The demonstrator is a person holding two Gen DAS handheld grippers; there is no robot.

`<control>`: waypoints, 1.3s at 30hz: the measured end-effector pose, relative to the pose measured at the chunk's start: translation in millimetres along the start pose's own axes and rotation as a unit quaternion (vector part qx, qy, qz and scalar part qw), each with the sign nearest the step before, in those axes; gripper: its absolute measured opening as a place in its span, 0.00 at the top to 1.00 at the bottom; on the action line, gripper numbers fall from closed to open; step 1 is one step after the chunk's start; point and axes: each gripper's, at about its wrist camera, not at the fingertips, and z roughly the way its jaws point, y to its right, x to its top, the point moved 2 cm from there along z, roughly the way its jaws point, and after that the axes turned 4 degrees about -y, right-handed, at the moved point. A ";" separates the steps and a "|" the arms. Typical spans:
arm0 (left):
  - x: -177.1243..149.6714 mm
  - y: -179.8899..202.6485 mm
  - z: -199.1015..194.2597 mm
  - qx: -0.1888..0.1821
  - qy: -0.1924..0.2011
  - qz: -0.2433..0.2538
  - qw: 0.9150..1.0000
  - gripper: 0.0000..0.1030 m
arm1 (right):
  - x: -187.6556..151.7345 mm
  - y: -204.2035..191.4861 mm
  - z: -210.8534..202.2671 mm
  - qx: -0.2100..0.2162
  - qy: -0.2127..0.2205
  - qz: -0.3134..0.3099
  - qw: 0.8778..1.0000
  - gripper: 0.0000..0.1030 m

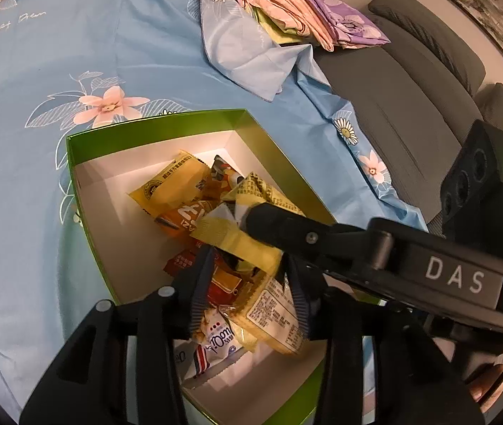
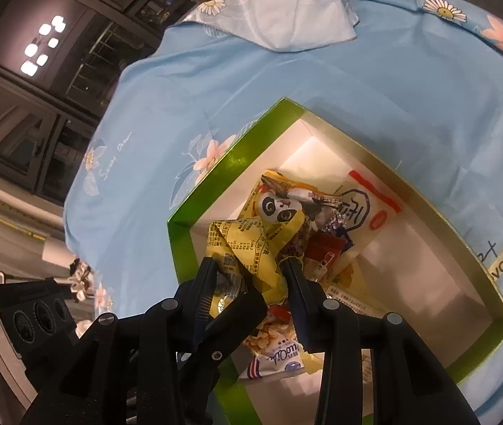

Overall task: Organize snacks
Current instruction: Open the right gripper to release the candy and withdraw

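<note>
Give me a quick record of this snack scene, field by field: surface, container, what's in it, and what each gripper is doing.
surface: light blue floral cloth
container: green box, open top, white inside
contents: loose heap of snack packets, mostly yellow and orange
left gripper: over the box, fingers either side of the yellow panda packet; grip cannot be told
right gripper: closed on the same yellow panda packet, above the heap
background: folded cloths, grey sofa
</note>
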 end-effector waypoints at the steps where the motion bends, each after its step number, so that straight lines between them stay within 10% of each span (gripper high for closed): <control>1: 0.4 -0.3 -0.6 0.002 0.001 0.001 1.000 0.55 | -0.3 -0.9 -1.5 -0.004 0.002 -0.003 1.000 0.60; 18: 4.0 6.7 -53.4 0.081 0.054 0.033 0.995 0.01 | -11.0 -30.4 -49.5 -0.082 0.087 -0.049 0.992 0.16; 39: -8.5 11.2 -83.9 0.090 0.065 0.024 0.994 0.01 | -22.2 -46.0 -72.4 -0.120 0.119 -0.084 0.982 0.12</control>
